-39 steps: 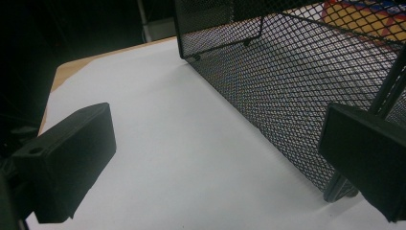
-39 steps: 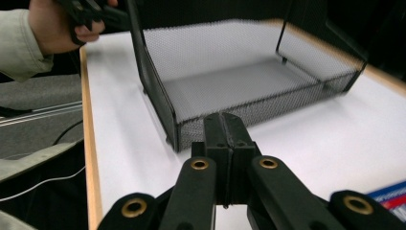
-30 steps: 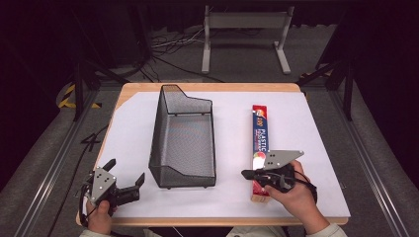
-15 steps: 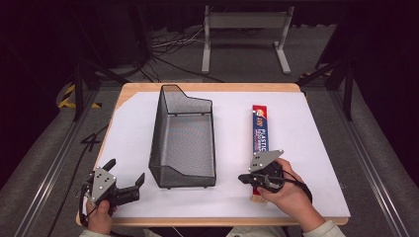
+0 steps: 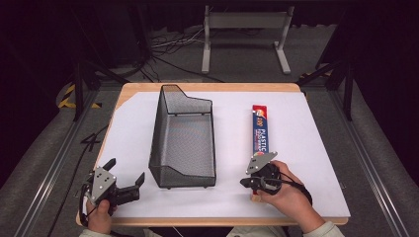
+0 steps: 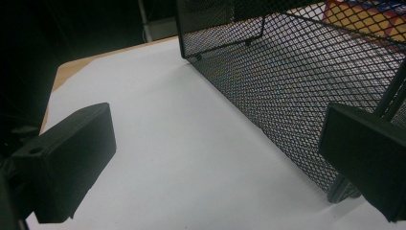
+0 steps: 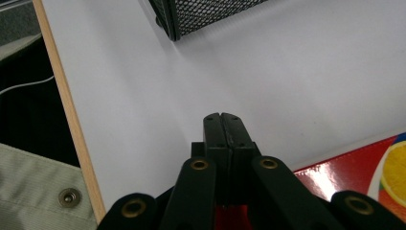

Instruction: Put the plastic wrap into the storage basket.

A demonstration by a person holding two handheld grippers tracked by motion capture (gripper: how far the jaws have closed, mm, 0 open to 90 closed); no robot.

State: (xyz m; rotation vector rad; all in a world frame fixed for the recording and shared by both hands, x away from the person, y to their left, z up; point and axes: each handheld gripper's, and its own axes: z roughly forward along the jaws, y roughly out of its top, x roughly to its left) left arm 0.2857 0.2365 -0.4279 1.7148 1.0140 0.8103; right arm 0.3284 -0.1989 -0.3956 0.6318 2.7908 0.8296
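Nothing sits in the mesh basket (image 5: 184,143) yet. One plastic-wrap box (image 5: 260,131) lies on the bench (image 5: 316,148) beside it, with the right gripper (image 5: 245,182) clenched empty over its near end; the left gripper (image 5: 126,170) is released, idle.

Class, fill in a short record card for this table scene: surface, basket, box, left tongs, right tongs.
surface: white table top with a wooden edge
basket: black wire mesh basket, empty, near the middle of the table
box: long red and blue plastic wrap box, lying flat, right of the basket
left tongs: open, nothing between them, beside the basket's near left corner
right tongs: shut, nothing gripped, over the near end of the box
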